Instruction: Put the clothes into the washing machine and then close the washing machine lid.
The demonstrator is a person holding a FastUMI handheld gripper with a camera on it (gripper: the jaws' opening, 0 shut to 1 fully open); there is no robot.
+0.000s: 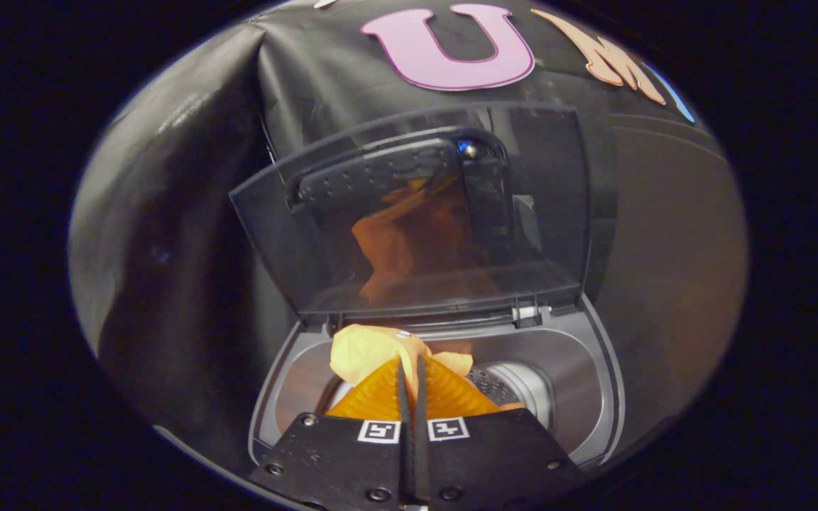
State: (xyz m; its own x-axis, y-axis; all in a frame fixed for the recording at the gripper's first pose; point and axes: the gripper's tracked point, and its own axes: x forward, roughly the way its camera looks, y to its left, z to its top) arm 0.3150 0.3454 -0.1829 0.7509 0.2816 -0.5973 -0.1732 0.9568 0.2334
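Black booth cloth behind open washing machine [593, 397]; hand-held gripper [412, 369] pinched tight on yellow garment [366, 351] over drum.

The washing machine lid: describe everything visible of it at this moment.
The tinted, see-through plastic washing machine lid stands raised, hinged at the back edge of the grey washing machine opening, leaning toward the booth's black cloth wall. A dark perforated panel sits on its upper part. Its glossy face mirrors the yellow-orange cloth below, which the claw pinches over the drum. Nothing touches the lid but its hinges.
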